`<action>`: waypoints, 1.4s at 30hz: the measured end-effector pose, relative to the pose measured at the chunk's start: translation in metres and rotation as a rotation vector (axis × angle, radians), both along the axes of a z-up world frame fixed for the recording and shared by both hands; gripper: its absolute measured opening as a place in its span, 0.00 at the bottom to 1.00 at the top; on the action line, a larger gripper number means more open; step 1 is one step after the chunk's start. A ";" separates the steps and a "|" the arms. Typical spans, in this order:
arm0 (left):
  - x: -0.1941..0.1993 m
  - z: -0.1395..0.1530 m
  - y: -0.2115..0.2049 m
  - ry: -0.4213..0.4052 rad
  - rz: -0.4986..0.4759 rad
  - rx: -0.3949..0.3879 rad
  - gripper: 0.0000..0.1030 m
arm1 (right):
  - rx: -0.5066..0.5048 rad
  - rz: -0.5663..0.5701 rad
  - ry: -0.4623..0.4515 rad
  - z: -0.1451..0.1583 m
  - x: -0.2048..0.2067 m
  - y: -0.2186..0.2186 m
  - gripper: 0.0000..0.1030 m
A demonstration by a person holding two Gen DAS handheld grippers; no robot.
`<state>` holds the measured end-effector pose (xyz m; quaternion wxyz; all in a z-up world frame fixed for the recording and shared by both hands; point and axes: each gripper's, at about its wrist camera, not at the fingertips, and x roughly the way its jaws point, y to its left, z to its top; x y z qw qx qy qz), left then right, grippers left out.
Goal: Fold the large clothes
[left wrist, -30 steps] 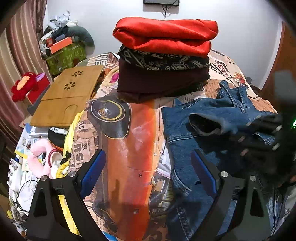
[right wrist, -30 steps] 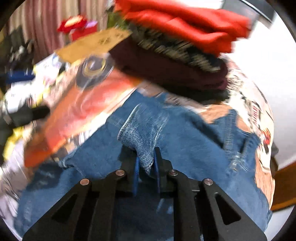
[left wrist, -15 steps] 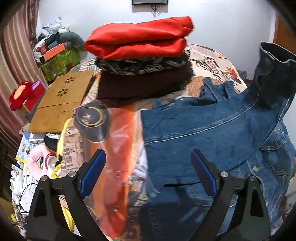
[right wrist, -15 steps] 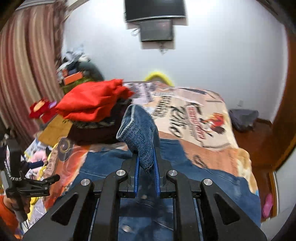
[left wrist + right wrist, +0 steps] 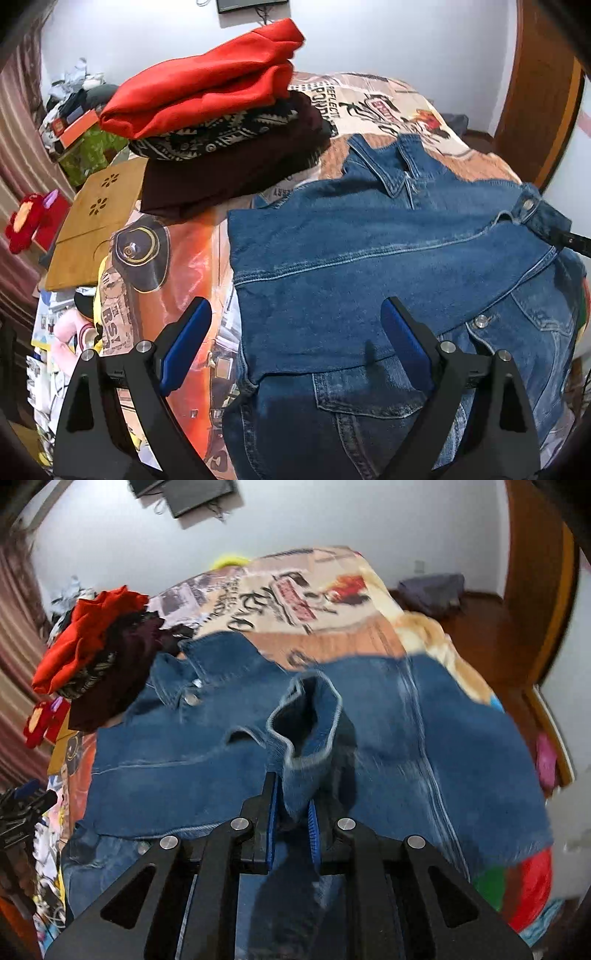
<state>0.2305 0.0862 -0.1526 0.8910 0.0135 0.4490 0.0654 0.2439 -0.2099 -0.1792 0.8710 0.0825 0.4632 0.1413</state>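
Right gripper point(image 5: 291, 827) pinches the sleeve cuff point(image 5: 306, 716) of the denim jacket point(image 5: 388, 258) spread on the bed point(image 5: 369, 107); left gripper point(image 5: 295, 343) wide, empty. Blurred view: cuff probably thinly held, could slip and bunch the sleeve.

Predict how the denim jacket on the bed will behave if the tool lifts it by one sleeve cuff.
The denim jacket would probably drape rather than hold shape: its sleeve already bends limply where the right tool pinches it. It likely feels fairly heavy, being thick, seamed cloth with metal buttons. Slipping seems unlikely; the weave looks coarse.
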 end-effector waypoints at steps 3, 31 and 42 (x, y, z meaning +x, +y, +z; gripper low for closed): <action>0.003 -0.004 -0.006 0.015 -0.014 0.011 0.90 | 0.024 -0.017 -0.010 0.003 -0.007 -0.008 0.19; 0.057 0.007 -0.100 -0.026 -0.178 -0.059 0.90 | 0.258 -0.492 0.127 -0.034 -0.038 -0.192 0.57; 0.058 -0.016 -0.095 0.029 -0.156 -0.045 0.90 | 0.348 -0.589 0.150 -0.063 -0.010 -0.212 0.55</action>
